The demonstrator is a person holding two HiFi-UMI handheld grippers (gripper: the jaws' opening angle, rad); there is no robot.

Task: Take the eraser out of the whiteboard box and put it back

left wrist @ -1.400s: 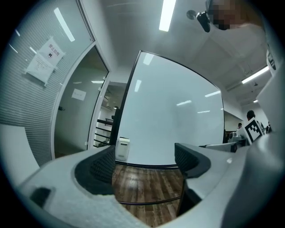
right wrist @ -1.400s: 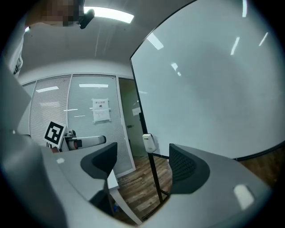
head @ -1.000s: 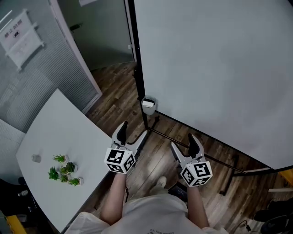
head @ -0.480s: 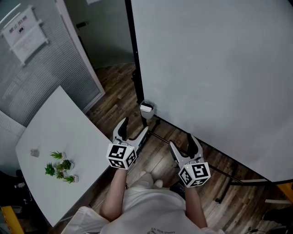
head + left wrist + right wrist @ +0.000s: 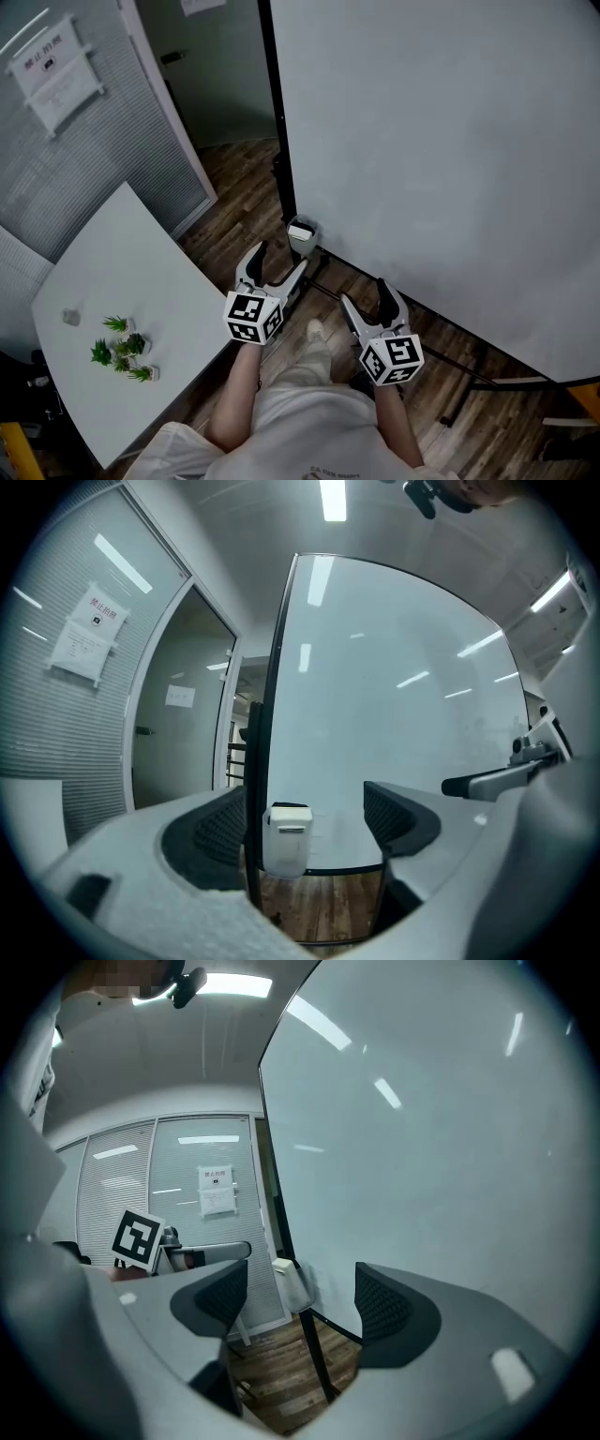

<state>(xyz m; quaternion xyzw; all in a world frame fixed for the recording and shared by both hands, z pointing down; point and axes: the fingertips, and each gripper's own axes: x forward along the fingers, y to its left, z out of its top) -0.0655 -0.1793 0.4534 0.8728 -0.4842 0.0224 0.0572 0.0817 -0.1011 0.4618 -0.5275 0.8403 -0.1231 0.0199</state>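
1. Whiteboard box (image 5: 302, 242): small pale open-topped holder at the lower left corner of the whiteboard (image 5: 450, 141), against its black frame post; eraser (image 5: 300, 230) sits inside, only its top showing at the rim
2. Box looks like smooth plastic with rounded corners; board face flat and glossy, reflecting ceiling lights; floor (image 5: 239, 187) of dark wood planks; white table (image 5: 122, 272) at left carries small green plants (image 5: 122, 352)
3. Left gripper (image 5: 278, 260): jaws wide apart, nothing between the dark ribbed pads; the box lies ahead, in line with the gap, not touched
4. Right gripper (image 5: 364, 293): jaws likewise wide apart, empty; held beside the left one, short of the board, touching nothing
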